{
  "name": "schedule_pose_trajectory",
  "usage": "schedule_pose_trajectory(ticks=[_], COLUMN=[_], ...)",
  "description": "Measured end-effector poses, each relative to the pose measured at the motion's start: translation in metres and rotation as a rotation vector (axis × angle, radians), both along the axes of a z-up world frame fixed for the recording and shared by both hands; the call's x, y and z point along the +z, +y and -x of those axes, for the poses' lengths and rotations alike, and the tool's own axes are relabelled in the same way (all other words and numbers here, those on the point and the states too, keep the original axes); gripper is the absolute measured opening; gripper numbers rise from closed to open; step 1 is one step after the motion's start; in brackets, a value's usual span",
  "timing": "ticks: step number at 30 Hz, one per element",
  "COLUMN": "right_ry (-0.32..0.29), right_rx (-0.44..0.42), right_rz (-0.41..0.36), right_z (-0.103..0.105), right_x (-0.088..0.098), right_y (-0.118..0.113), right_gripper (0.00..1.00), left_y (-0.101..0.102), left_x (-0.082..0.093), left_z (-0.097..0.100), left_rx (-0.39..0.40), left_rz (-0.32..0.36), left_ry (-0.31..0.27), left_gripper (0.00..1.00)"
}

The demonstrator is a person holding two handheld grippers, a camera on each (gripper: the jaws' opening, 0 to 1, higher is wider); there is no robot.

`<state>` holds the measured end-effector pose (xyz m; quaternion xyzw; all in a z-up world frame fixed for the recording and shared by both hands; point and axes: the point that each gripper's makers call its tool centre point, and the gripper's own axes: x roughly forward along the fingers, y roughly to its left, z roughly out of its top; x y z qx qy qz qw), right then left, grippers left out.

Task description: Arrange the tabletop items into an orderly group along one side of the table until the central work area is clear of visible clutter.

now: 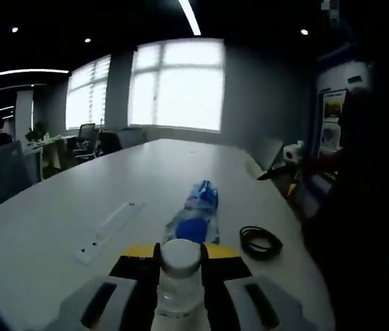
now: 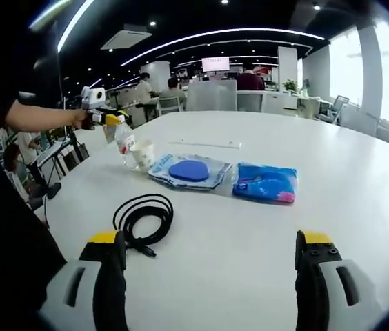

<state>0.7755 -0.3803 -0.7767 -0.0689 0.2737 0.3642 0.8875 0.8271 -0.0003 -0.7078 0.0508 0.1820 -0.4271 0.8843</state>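
My left gripper (image 1: pixel 181 252) is shut on a clear bottle (image 1: pixel 181 279) whose white end points away from the camera. From the right gripper view, that left gripper (image 2: pixel 109 118) holds the bottle (image 2: pixel 128 145) tilted just above the table's left part. Beside the bottle lies a blue pad in a clear pouch (image 2: pixel 189 171) (image 1: pixel 193 226), then a blue wipes pack (image 2: pixel 265 183) (image 1: pixel 204 194). A coiled black cable (image 2: pixel 143 217) (image 1: pixel 260 242) lies nearer my right gripper (image 2: pixel 208 265), which hovers open over bare white table (image 2: pixel 332 145) with nothing between its jaws.
A clear flat strip (image 2: pixel 205 144) (image 1: pixel 108 231) lies further out on the table. A person's arm (image 2: pixel 39 116) reaches in from the left edge. Chairs (image 2: pixel 212 95) and seated people stand beyond the far rim. Bright windows (image 1: pixel 177 83) line the back wall.
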Motion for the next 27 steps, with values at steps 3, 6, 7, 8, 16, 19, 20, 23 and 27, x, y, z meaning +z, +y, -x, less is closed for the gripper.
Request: schedule_pose_trajectory(ticks=[3,6,7,8,16,19,20,23,27], right_ry=[0.006,0.017,0.023,0.026,0.035,0.046,0.047,0.044,0.031], right_rx=[-0.004,-0.001,-0.001,-0.002,-0.009,0.0,0.002,0.0,0.004], right_rz=[-0.008,-0.001,-0.002,-0.002,-0.024,-0.019,-0.016,-0.032,-0.044], right_z=[0.001,0.003,0.003,0.004,0.002,0.001,0.0,-0.004,-0.008], right_x=[-0.001,-0.007,-0.009,-0.009,-0.013,-0.017,-0.017,-0.013,-0.008], right_y=[0.001,0.002,0.002,0.002,0.007,0.009,0.009,0.011,0.014], right_gripper=[0.99,0.99,0.99,0.99,0.99,0.99,0.99,0.99,0.99], left_y=[-0.005,-0.008,-0.009,-0.009,-0.008,-0.008,-0.005,0.0,0.007], left_x=[0.002,0.003,0.001,0.003,0.004,0.007,0.008,0.015,0.025], left_z=[0.001,0.003,0.004,0.003,0.001,0.001,-0.001,-0.004,-0.007], left_rx=[0.004,0.0,-0.006,0.003,0.04,0.043,0.051,0.074,0.119], left_rz=[0.007,0.021,0.021,0.042,0.082,0.112,0.117,0.147,0.152], left_ry=[0.003,0.015,0.02,0.015,0.017,0.017,0.016,0.008,-0.014], left_gripper=[0.21,0.22,0.22,0.22,0.29,0.32,0.33,0.41,0.51])
